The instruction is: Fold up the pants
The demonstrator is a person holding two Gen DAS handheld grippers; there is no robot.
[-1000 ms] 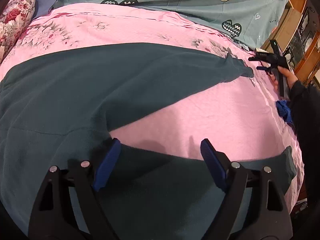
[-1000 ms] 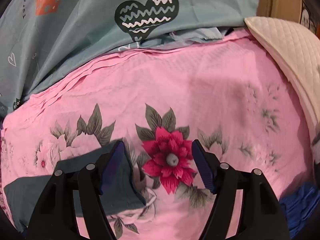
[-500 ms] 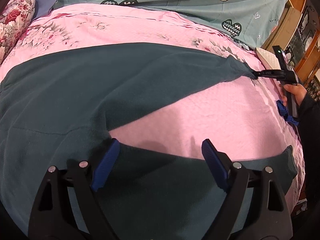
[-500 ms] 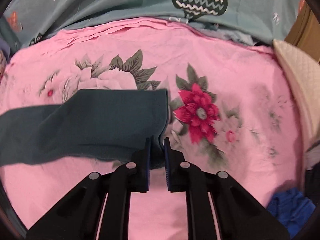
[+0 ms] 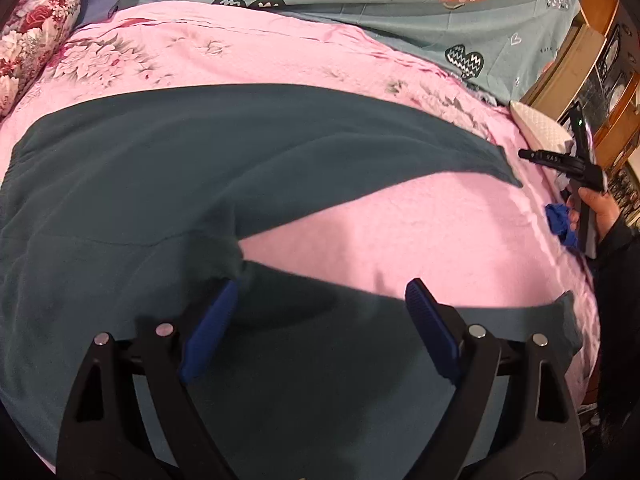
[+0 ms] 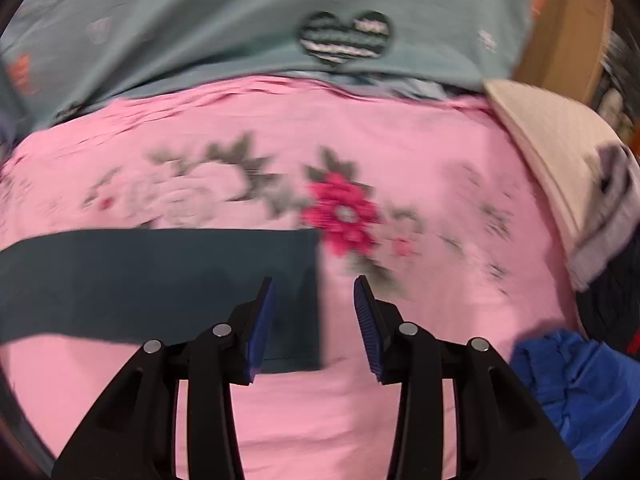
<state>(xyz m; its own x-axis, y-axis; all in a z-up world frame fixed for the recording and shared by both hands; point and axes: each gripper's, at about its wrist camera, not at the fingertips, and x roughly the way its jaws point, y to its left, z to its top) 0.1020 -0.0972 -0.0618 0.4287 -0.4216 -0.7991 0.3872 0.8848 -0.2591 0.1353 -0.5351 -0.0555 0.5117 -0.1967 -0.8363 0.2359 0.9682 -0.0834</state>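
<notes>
The dark teal pants [image 5: 168, 168] lie spread on the pink flowered bedsheet [image 5: 420, 232], with the two legs opened apart in a V shape so that a wedge of pink sheet shows between them. The left gripper [image 5: 316, 320] hovers low over the nearer leg, close to the crotch; its blue pads [image 5: 208, 332] stand wide apart and hold nothing. The right gripper [image 6: 314, 320] is at the end of the farther leg, and its jaws are partly open with no cloth between them. The hem [image 6: 312, 292] of this leg lies flat on the sheet, under the left finger and the gap. The right-wrist view is blurred. A blue cloth [image 6: 576, 388] lies near the bed edge, beside a cream quilted cushion [image 6: 552, 152]. A teal blanket with hearts [image 5: 400, 8] covers the far side.
</notes>
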